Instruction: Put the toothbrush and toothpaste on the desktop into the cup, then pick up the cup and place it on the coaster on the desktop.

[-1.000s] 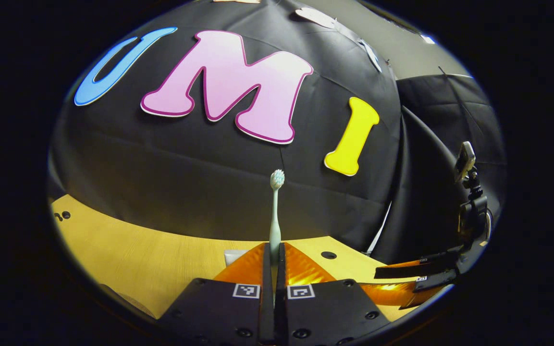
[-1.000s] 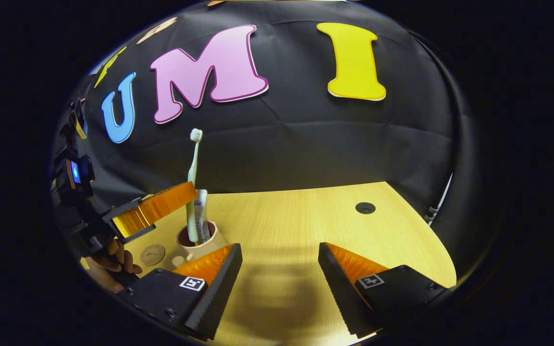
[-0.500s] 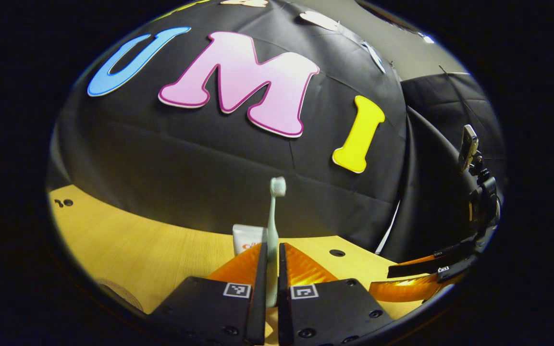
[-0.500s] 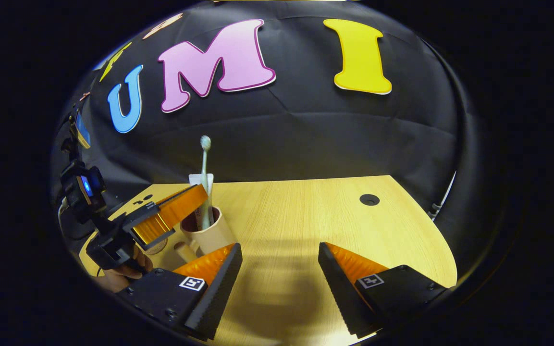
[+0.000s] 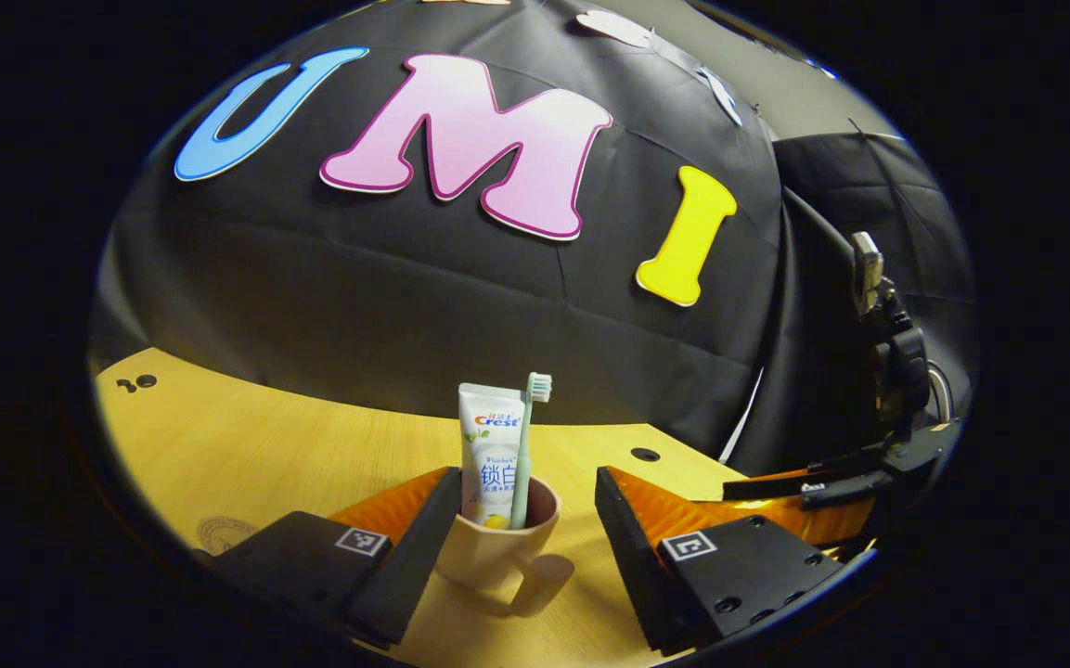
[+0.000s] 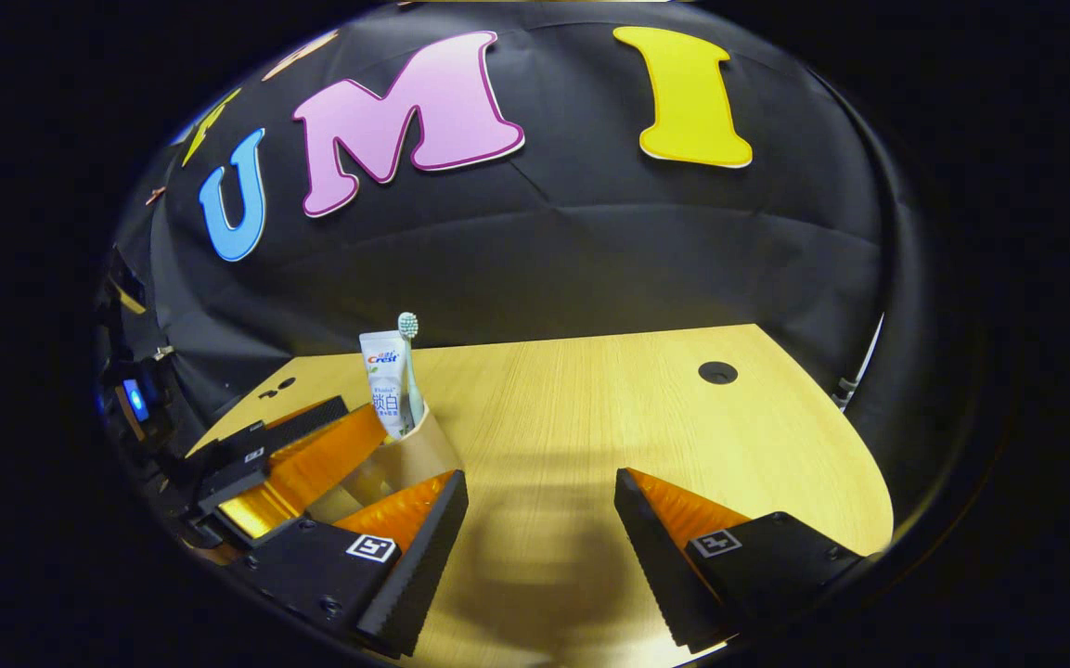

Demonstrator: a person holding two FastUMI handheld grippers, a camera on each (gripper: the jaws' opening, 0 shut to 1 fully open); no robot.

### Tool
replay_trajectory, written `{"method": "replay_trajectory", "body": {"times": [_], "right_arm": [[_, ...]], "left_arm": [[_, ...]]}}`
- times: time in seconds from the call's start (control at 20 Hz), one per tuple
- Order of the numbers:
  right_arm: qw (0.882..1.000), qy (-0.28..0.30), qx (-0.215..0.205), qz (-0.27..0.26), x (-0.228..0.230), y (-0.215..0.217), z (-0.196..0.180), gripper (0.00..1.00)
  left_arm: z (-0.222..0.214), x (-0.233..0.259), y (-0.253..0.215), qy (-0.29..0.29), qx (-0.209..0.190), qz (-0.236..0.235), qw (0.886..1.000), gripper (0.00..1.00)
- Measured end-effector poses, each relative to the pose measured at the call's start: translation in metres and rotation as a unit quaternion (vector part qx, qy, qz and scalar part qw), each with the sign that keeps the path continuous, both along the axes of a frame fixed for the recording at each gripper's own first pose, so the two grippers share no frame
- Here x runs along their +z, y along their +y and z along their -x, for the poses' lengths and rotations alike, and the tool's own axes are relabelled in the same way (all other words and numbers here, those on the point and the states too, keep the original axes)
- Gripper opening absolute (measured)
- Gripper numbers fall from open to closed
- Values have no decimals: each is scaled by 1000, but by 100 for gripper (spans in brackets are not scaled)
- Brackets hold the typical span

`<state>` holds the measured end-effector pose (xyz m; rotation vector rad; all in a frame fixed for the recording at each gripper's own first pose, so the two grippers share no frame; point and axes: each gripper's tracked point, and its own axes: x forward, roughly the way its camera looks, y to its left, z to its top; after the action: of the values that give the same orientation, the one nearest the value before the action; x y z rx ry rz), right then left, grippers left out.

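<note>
Left gripper [image 5: 516,533]: low centre of the left gripper view; jaws wide apart, one finger on each side of the cup, gripping nothing.
Cup [image 5: 496,547]: beige, upright on the desktop between the left gripper's fingers, its handle turned toward the camera; left finger just beside its wall, whether touching cannot be told.
Toothpaste [image 5: 490,455]: white tube standing upright in the cup.
Toothbrush [image 5: 525,445]: upright in the cup, just right of the tube, bristle head on top.
Coaster [image 5: 224,531]: round disc flat on the desktop, lower left of the left gripper view, partly behind the left finger.
Right gripper [image 6: 539,533]: bottom of the right gripper view; jaws wide, empty, above bare desktop [image 6: 590,408].
Cup in the right gripper view [image 6: 418,455]: left of centre, the left gripper at its sides.
</note>
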<state>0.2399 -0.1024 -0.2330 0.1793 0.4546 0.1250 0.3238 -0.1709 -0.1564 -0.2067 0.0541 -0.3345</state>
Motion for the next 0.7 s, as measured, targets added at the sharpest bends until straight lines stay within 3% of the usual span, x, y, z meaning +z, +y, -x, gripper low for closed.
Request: {"method": "replay_trajectory", "body": {"times": [0.1,0.2,0.45,0.7], "right_arm": [[1000,7,0,-12,3,6,-2,98],[1000,6,2,-16,12,11,-6,98],[999,5,15,-30,37,36,-19,97],[997,47,27,-48,46,67,-30,98]], "left_arm": [[18,4,13,9,13,8,1000,97],[42,4,23,24,21,17,999,97],[108,-2,58,71,47,-10,996,98],[163,-22,99,142,68,-8,987,97]]}}
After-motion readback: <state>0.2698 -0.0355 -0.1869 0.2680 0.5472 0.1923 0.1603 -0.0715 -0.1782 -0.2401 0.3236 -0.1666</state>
